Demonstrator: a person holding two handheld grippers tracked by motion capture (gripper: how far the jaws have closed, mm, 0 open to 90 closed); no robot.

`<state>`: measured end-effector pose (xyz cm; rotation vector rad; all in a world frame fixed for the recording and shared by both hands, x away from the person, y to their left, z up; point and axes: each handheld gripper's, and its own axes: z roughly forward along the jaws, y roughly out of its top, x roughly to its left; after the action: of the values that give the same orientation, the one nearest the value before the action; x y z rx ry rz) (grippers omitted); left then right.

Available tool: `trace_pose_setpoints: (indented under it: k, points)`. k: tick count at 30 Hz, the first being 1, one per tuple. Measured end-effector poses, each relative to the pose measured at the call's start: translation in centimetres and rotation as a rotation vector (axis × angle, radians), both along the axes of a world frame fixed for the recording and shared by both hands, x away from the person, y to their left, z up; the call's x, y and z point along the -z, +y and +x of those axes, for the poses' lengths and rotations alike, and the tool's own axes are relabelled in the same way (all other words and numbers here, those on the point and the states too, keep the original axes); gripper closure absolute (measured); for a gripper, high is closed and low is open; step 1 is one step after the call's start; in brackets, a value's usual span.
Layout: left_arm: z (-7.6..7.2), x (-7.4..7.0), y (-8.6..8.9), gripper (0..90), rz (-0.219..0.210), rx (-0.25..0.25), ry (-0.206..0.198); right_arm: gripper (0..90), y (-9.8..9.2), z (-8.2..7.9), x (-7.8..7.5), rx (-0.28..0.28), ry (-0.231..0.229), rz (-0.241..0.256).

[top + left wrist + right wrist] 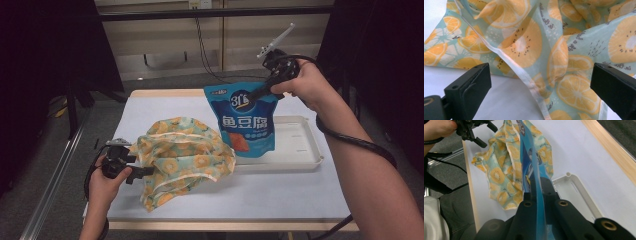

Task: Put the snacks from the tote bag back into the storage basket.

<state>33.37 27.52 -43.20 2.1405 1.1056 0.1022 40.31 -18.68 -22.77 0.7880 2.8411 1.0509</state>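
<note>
A blue snack pouch [246, 121] with a white logo and an orange picture hangs upright over the white tray [300, 150]. My right gripper [260, 94] is shut on its top edge; in the right gripper view the pouch [530, 170] runs edge-on between the jaws of my right gripper [540, 195]. A crumpled cloth bag [182, 157] printed with orange slices lies on the table's left half. My left gripper [142, 171] sits at the bag's left edge, open. In the left gripper view the bag's white-hemmed edge [529, 80] lies between the wide-apart jaws of my left gripper [541, 82].
The white table [280, 192] has a wooden rim. The tray lies at the right, its right half bare. Black cables [355, 140] trail from both grippers. Dark frames and a grey floor surround the table. The left gripper [474, 132] also appears in the right gripper view.
</note>
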Motion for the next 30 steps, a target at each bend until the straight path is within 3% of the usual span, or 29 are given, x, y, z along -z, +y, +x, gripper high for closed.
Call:
trace_pose_setpoints:
  k: [30]
  points:
    - [0.0,-0.1,0.0,3.1,-0.001,0.004,0.003,90.0,0.0,0.0,1.6,-0.010,-0.002,0.018]
